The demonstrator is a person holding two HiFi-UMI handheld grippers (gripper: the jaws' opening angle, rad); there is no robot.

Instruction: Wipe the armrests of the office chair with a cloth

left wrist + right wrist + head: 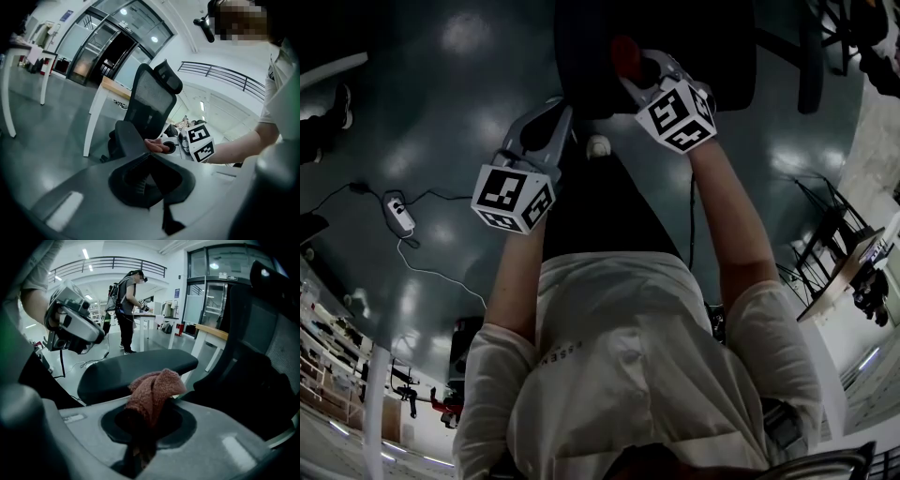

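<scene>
The office chair (pixel 694 42) is dark, with a mesh backrest (pixel 151 101). In the right gripper view one padded armrest (pixel 140 367) lies just beyond the jaws. My right gripper (pixel 147 420) is shut on a reddish-brown cloth (pixel 154 389), whose bunched end hangs just above the armrest's near edge. In the head view the right gripper (pixel 637 70) holds the cloth (pixel 623 54) at the chair's near side. My left gripper (pixel 558 122) hovers to the left, a little away from the chair. In its own view the left gripper (pixel 150 180) looks shut and empty, pointing at the armrest (pixel 126 138) and the cloth (pixel 157 146).
A power strip (pixel 398 214) with trailing cables lies on the shiny floor at the left. A white table (pixel 101 101) stands behind the chair. Another person (pixel 125 305) stands at tables in the background. A table and chair legs (pixel 848 267) are at the right.
</scene>
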